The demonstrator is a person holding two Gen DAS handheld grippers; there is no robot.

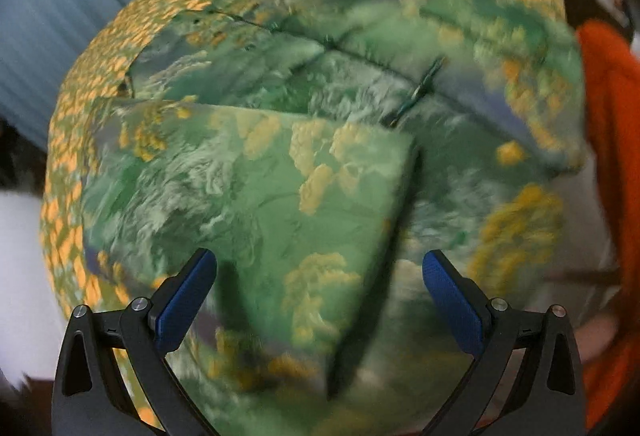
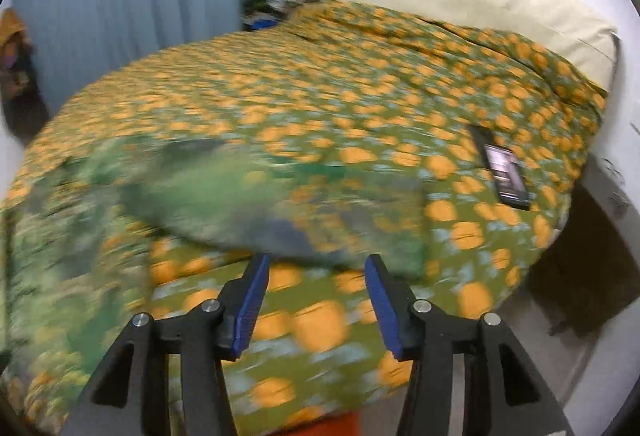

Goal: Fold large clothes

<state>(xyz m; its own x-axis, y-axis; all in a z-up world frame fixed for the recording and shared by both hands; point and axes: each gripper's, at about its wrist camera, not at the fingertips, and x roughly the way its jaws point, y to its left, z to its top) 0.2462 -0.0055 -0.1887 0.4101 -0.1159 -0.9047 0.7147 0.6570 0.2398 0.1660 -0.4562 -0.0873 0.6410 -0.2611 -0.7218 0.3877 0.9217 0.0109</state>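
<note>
The green printed garment (image 1: 304,140) lies flat along the bedspread (image 2: 360,108), both the left gripper (image 1: 320,300) and right gripper (image 2: 316,300) spread, empty.

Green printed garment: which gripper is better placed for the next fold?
Left, probably. The left gripper hangs open directly over the green printed garment's folded flap; the right gripper, also open, faces mostly the orange-flowered bedspread.

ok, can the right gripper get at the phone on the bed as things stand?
Probably yes: the right gripper is open and holds nothing, and the phone lies uncovered on the bedspread, ahead to its right.
</note>
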